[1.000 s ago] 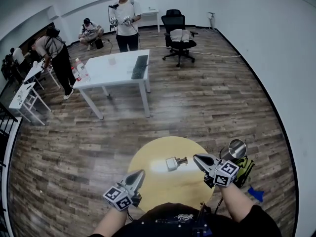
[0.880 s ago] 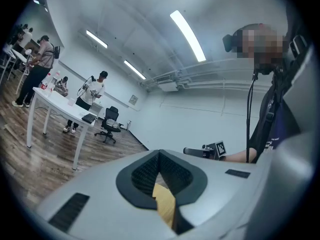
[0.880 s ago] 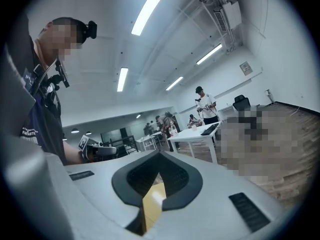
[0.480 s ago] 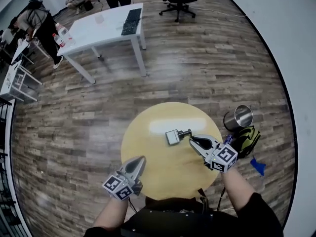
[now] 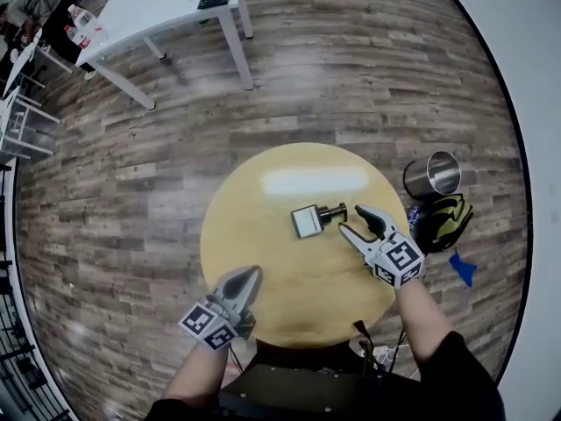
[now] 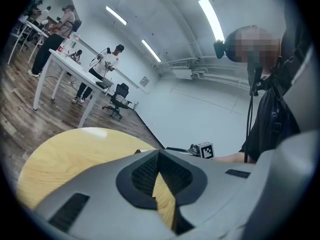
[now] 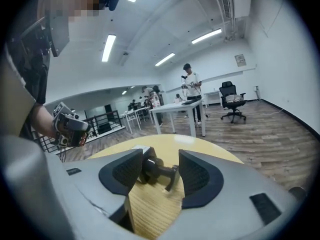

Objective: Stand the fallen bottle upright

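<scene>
In the head view, the fallen bottle lies on its side just right of the middle of the round yellow table, with its dark cap pointing right. The right gripper sits just right of that cap. Its jaws stand apart and have just been opening. The left gripper hangs at lower left over the table, jaws together and empty. I judge this to be the reach for the grasp, with nothing lifted yet.

In the left gripper view, the jaws are closed on nothing, and only a sliver of table shows through them.

In the right gripper view, the bottle's dark neck shows in the gap between the spread jaws, at or just beyond their tips, and neither pad presses on it. The next move calls for closing on it, then tipping it onto its base.

There are one bottle, one table and two grippers. On the floor at right are one steel cup and one bag.
</scene>
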A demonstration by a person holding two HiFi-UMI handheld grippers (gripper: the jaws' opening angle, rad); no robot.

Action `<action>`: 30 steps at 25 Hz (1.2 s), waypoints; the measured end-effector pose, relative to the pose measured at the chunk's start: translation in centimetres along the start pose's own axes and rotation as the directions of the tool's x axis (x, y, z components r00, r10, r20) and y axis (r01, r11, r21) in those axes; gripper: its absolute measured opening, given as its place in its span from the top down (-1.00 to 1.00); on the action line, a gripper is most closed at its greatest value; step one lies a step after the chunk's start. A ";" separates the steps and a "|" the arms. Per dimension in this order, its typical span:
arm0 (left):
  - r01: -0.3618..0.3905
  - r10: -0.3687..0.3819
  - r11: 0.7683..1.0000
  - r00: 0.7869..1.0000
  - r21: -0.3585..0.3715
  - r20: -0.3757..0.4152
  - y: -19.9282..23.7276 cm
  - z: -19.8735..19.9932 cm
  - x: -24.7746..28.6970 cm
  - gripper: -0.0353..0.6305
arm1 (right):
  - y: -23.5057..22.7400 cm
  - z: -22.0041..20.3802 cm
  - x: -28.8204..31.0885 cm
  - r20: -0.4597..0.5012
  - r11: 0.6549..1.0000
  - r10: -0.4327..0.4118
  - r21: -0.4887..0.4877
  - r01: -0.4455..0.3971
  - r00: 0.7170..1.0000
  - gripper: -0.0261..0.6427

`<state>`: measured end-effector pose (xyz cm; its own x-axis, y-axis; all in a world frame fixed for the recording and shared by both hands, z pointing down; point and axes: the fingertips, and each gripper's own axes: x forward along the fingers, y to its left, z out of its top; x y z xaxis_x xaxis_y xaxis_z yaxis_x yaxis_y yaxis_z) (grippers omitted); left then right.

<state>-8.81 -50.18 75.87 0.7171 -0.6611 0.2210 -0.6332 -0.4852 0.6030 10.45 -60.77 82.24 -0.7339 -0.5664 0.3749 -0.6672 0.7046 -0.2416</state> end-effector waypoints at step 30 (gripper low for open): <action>0.020 -0.020 0.998 1.000 -0.061 -0.006 2.1 -3.0 0.7 0.88 | -3.0 -4.5 3.7 -0.058 0.975 -0.218 -0.046 0.215 0.974 0.68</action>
<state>-8.79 -49.93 79.59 0.7313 -0.6478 0.2133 -0.5999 -0.4622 0.6531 10.32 -63.06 88.35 -0.5624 -0.6803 0.4700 -0.8030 0.5849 -0.1141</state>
